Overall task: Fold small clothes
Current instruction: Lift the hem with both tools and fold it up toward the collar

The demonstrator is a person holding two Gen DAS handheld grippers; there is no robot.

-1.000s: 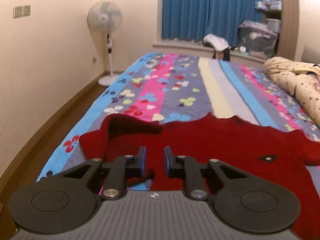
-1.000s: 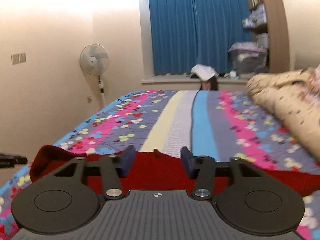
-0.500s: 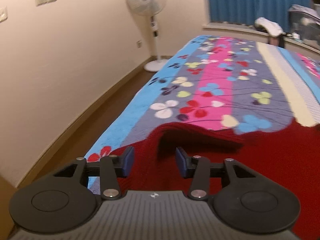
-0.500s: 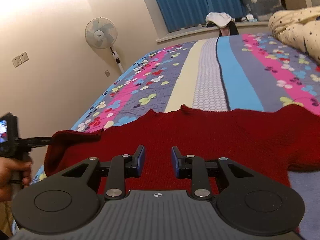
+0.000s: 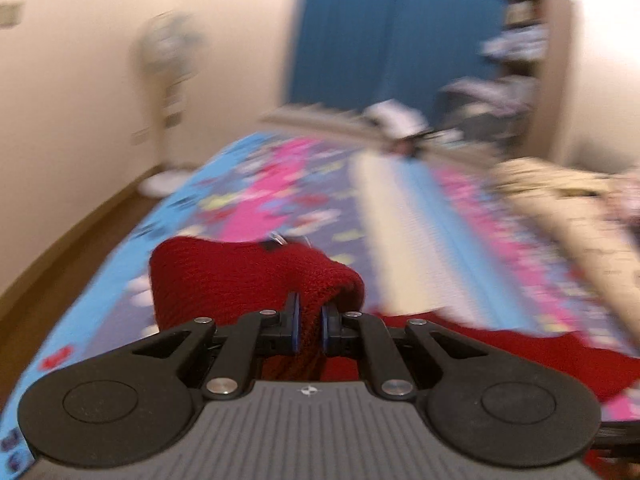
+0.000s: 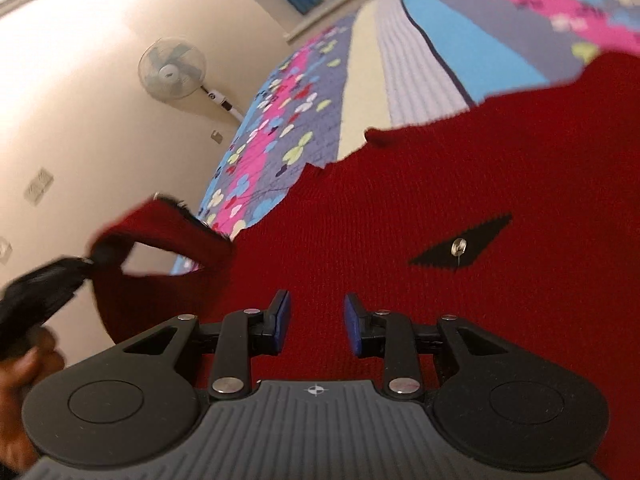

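Observation:
A dark red knitted sweater (image 6: 460, 184) lies spread on the floral bedspread (image 6: 296, 120), with a small black diamond patch (image 6: 460, 248) on it. My left gripper (image 5: 308, 328) is shut on a fold of the sweater's left part (image 5: 248, 276) and holds it lifted off the bed. In the right wrist view that lifted part (image 6: 160, 236) hangs from the blurred left gripper (image 6: 44, 284) at the far left. My right gripper (image 6: 316, 324) is open and empty, just above the sweater's body.
A standing fan (image 6: 172, 68) stands by the cream wall beyond the bed's left edge. Blue curtains (image 5: 392, 52) hang at the far end. A beige patterned quilt (image 5: 560, 204) lies along the bed's right side. Wooden floor (image 5: 60, 256) runs on the left.
My left gripper has shut on the sweater's left part and lifted it. My right gripper has tilted down and moved closer over the sweater, jaws wider apart.

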